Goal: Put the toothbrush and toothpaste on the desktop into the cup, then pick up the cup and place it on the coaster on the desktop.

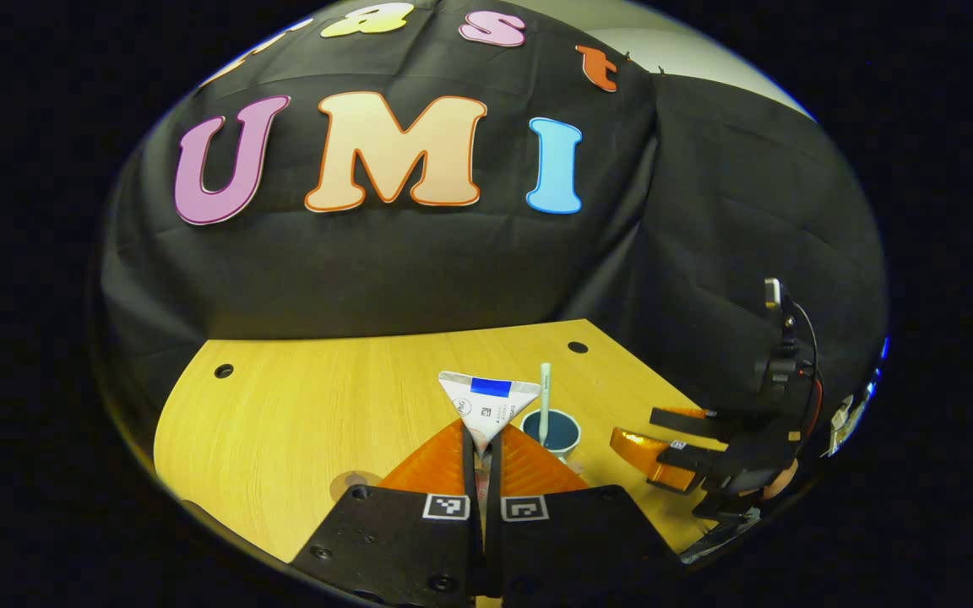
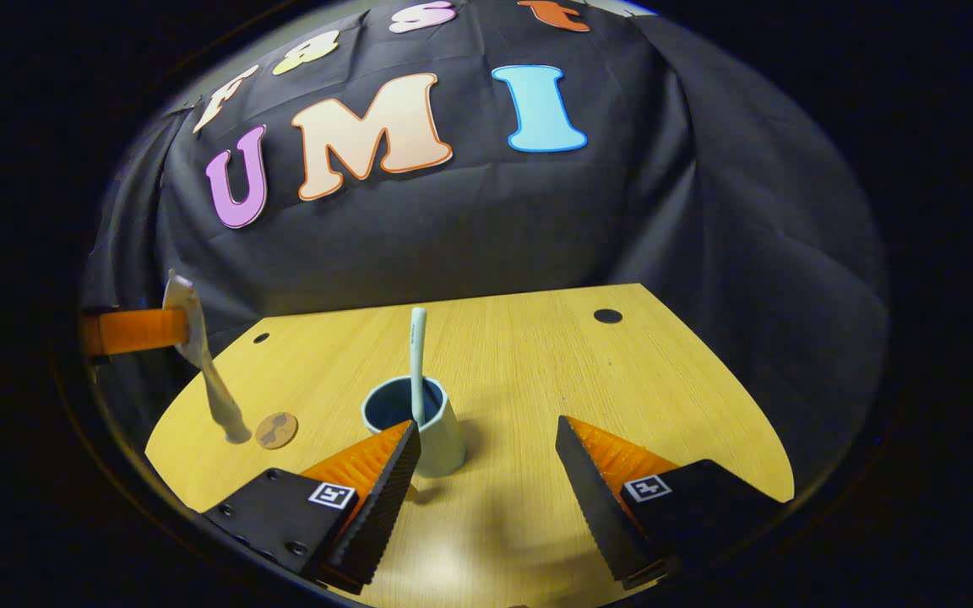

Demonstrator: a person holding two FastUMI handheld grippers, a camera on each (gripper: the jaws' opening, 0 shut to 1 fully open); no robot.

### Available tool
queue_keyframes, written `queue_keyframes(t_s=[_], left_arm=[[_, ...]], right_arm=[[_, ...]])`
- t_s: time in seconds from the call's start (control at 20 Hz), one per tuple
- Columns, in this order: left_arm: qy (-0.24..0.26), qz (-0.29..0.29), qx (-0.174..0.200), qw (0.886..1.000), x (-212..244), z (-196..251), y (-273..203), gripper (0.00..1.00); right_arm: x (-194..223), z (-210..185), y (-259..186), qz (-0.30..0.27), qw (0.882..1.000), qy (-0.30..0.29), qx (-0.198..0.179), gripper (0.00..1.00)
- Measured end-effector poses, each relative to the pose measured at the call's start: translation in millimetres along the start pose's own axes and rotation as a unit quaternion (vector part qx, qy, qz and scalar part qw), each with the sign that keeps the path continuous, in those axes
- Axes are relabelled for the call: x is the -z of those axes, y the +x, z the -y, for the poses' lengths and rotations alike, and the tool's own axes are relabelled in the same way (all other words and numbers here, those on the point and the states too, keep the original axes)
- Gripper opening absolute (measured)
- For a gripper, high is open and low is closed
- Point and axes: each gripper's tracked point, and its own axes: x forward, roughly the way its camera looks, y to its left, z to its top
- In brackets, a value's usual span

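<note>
Left hand-held gripper (image 1: 483, 452) clamped on the toothpaste (image 1: 486, 404) above the desk (image 2: 537, 371), right hand-held gripper (image 2: 486, 456) spread wide beside the cup (image 2: 419, 426), toothbrush (image 2: 417, 363) upright inside, coaster (image 2: 276, 430) nearby.

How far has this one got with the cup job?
Done: the toothbrush stands in the cup. In hand: the left gripper is shut on the toothpaste, held above the desk. Left: toothpaste into the cup, then cup onto the coaster. The right gripper is open.

toothbrush (image 2: 417, 363) head hidden inside cup (image 2: 440, 443)
</note>
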Motion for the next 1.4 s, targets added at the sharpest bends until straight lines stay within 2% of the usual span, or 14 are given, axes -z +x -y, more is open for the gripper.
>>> queue_keyframes(t_s=[0.05,0.1,0.25,0.3,0.35,0.6,0.9,0.95,1.05,1.4], left_arm=[[0.000,0.003,0.006,1.000,-3.9,4.2,4.8,0.00],[0.000,0.006,0.012,1.000,-7.6,10.1,10.5,0.00],[0.001,0.017,0.030,0.999,-18.5,24.4,28.3,0.00],[0.000,0.022,0.034,0.999,-23.5,29.4,34.3,0.00],[-0.003,0.027,0.039,0.999,-26.7,34.0,40.2,0.00],[-0.041,0.031,0.055,0.997,-23.6,52.0,71.3,0.00],[-0.052,0.020,0.046,0.997,-11.0,63.4,96.6,0.00],[-0.049,0.017,0.045,0.998,-9.3,65.3,99.4,0.00],[-0.050,0.011,0.040,0.998,-5.3,68.8,104.2,0.00],[-0.063,-0.002,0.007,0.998,18.9,68.1,113.3,0.02]], right_arm=[[4.7,2.6,-4.3,-0.005,1.000,0.001,0.002,0.96],[9.1,4.3,-8.6,-0.009,1.000,0.001,0.003,0.99],[15.0,8.2,-22.0,-0.014,1.000,0.004,0.005,0.99],[16.1,9.2,-25.6,-0.015,1.000,0.005,0.005,0.96],[17.0,10.5,-29.1,-0.016,1.000,0.006,0.005,0.99],[22.1,15.8,-39.8,-0.024,1.000,0.005,0.005,0.99],[31.7,35.4,-48.3,-0.039,0.999,-0.003,0.017,0.99],[33.3,38.2,-48.6,-0.041,0.999,-0.003,0.018,0.96],[35.6,42.9,-49.3,-0.045,0.999,-0.001,0.021,0.99],[32.0,44.2,-46.1,-0.046,0.999,-0.013,0.009,0.99]])
